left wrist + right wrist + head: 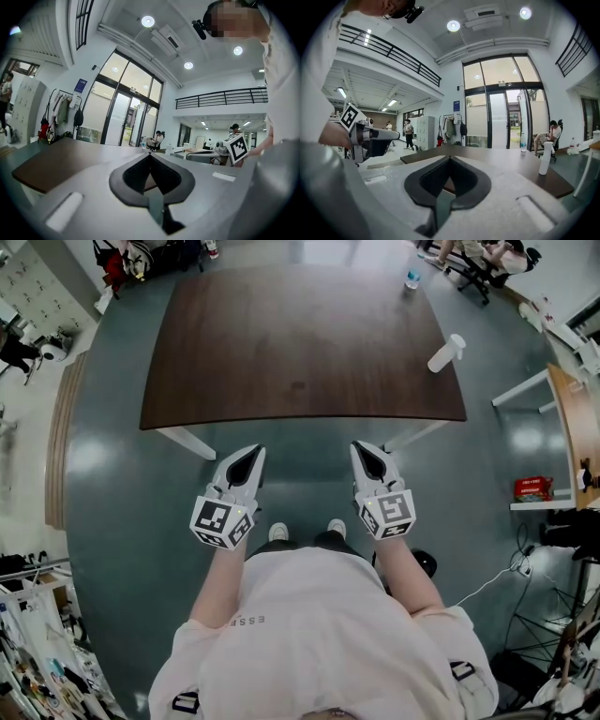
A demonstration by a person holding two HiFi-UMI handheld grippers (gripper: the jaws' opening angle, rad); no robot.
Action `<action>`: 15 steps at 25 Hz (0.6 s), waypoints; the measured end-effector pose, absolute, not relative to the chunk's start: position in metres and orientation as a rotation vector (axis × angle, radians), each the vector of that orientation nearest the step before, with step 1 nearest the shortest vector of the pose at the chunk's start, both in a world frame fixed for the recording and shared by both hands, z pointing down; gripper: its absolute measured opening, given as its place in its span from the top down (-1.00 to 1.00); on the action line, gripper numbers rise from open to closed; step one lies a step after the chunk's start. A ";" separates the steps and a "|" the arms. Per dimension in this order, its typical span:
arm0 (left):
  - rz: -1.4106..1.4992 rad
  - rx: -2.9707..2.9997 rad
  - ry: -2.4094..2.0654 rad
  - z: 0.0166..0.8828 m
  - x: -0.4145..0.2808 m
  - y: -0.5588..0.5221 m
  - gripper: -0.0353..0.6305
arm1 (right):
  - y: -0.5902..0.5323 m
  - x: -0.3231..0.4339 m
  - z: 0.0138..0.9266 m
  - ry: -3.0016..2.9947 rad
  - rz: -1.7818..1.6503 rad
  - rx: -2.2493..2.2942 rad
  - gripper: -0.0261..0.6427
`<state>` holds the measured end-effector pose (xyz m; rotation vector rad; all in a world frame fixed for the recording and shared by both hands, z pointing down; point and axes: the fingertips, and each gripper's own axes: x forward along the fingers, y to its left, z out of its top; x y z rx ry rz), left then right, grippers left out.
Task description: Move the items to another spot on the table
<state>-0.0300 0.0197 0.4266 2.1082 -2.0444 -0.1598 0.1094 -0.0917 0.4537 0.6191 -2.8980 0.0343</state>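
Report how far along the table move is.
Done: nothing that shows. In hand: nothing. The left gripper and right gripper hang short of the table, jaws together and empty. Left: the white spray bottle near the table's right edge and the small bottle at its far edge, neither one gripped.

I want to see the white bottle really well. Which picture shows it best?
The right gripper view. There the white bottle stands upright, seen from the side, near the right edge of the table. The head view shows it from above, smaller, by the same edge. In the left gripper view it is too small to tell.
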 end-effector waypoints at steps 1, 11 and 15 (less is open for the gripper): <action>-0.162 2.109 -2.043 0.427 -0.030 0.020 0.85 | -0.091 0.109 0.454 -2.896 0.034 0.619 0.94; -0.185 2.099 -2.046 0.429 -0.035 0.019 0.85 | -0.092 0.104 0.456 -2.887 0.037 0.620 0.94; -0.190 2.095 -2.050 0.429 -0.038 0.019 0.85 | -0.093 0.103 0.457 -2.881 0.036 0.626 0.94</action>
